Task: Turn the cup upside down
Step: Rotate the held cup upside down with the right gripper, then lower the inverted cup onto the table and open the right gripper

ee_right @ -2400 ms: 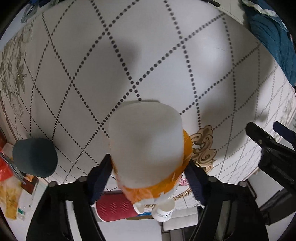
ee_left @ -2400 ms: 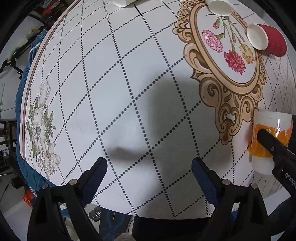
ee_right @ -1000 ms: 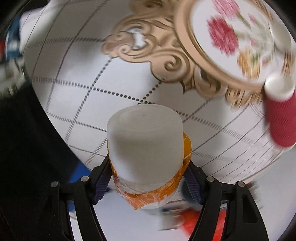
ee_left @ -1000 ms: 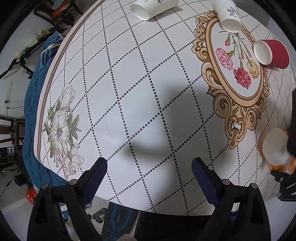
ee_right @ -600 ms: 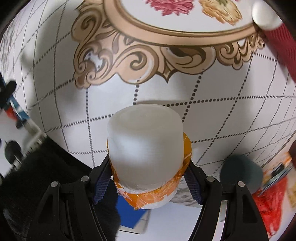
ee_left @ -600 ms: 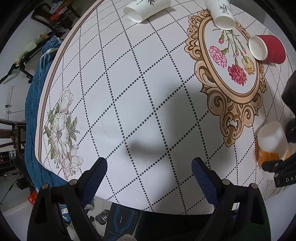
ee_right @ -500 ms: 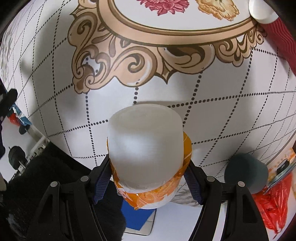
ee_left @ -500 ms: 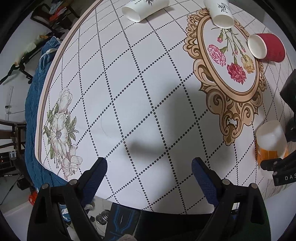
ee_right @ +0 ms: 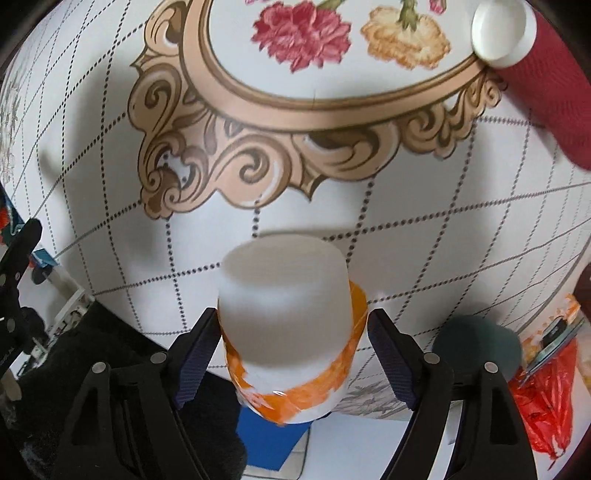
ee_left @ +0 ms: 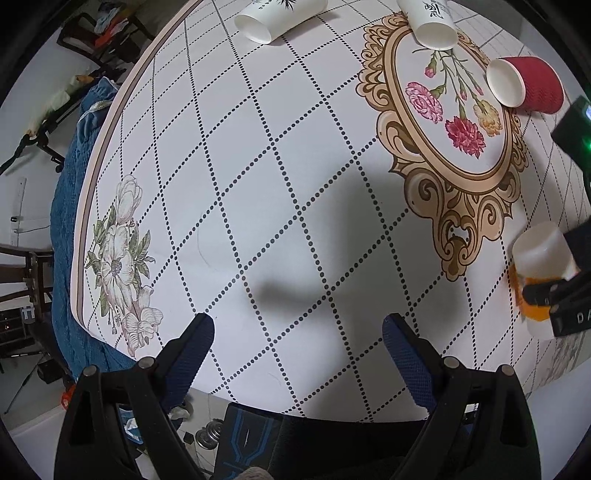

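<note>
A frosted white cup with an orange band (ee_right: 286,295) sits between the fingers of my right gripper (ee_right: 291,332), its closed base facing the camera, over the table's near edge. The jaws have spread: the left finger touches the cup, the right finger stands a little off it. The cup also shows at the right edge of the left wrist view (ee_left: 541,258), beside the right gripper's black body. My left gripper (ee_left: 299,343) is open and empty above the near part of the table (ee_left: 258,166).
A red ribbed cup (ee_left: 524,85) lies on its side at the far right, also in the right wrist view (ee_right: 546,85). Two white paper cups (ee_left: 280,14) (ee_left: 430,22) lie at the far edge. A dark teal round object (ee_right: 476,350) sits at the lower right.
My right gripper turned over with the cup, bringing it base-up at the table's edge, and its jaws have now widened around it. The left gripper has stayed open and nearly still.
</note>
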Action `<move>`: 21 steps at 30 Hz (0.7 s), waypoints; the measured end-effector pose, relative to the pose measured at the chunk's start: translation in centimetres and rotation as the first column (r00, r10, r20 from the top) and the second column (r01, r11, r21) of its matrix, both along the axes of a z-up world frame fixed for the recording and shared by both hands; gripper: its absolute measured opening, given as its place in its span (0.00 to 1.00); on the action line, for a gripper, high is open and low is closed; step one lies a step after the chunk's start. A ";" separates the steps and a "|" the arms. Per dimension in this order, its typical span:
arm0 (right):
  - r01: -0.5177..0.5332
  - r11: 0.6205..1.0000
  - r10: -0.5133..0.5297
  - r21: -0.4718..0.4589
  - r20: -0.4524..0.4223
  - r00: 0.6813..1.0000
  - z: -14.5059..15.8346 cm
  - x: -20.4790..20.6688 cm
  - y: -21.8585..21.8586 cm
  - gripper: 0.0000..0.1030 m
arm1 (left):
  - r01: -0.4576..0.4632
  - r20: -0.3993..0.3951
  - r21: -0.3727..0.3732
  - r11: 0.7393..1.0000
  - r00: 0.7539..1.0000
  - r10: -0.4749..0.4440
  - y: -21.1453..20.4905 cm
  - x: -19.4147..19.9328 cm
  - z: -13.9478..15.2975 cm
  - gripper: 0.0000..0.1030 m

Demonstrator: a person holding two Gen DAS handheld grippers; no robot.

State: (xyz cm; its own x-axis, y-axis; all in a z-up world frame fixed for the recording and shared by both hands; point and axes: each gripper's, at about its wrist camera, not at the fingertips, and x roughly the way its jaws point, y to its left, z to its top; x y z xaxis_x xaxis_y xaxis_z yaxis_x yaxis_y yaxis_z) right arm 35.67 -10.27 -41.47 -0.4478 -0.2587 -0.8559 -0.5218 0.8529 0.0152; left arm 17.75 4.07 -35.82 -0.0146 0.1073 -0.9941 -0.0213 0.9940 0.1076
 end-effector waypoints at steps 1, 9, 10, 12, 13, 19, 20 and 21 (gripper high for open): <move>-0.002 1.000 0.002 0.000 0.016 1.000 0.2 0.2 0.0 0.81 | 0.003 -0.001 0.001 1.000 1.000 -0.003 0.1 0.0 0.1 0.91; 0.028 0.999 -0.031 0.030 0.090 0.995 1.1 1.2 -0.2 0.69 | 0.014 -0.003 0.008 1.000 1.000 -0.014 -0.1 -0.4 0.4 0.91; 0.037 0.998 -0.042 0.042 0.109 0.993 1.5 1.2 -0.3 0.69 | 0.012 -0.003 0.005 1.000 1.000 -0.012 -0.1 -0.4 0.4 0.91; 0.061 0.996 -0.069 0.061 0.139 0.988 2.2 1.3 -0.6 0.69 | 0.008 -0.003 0.001 1.000 1.000 -0.008 -0.1 -0.4 0.5 0.91; 0.074 0.994 -0.086 0.076 0.164 0.983 2.7 1.4 -0.7 0.69 | 0.006 -0.003 -0.001 1.000 1.000 -0.006 0.1 -0.2 0.5 0.91; 0.149 0.963 -0.229 0.223 0.396 0.889 6.7 1.9 -2.2 0.69 | -0.017 0.000 -0.015 1.000 1.000 0.017 0.7 0.6 0.8 0.91; 0.161 0.954 -0.260 0.254 0.429 0.865 7.2 1.9 -2.5 0.69 | -0.019 -0.001 -0.017 1.000 1.000 0.019 0.8 0.7 0.8 0.91; 0.168 0.944 -0.288 0.284 0.461 0.839 7.7 1.9 -2.7 0.69 | -0.021 -0.001 -0.016 1.000 1.000 0.021 0.9 0.8 0.9 0.91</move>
State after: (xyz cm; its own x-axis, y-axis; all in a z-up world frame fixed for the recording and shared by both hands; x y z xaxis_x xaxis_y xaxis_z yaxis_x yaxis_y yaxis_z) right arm 37.55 -13.00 -33.77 0.0229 0.0230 -0.9995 -0.3023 0.9531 0.0150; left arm 18.57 5.02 -34.96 -0.0173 0.0906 -0.9957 -0.0423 0.9949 0.0912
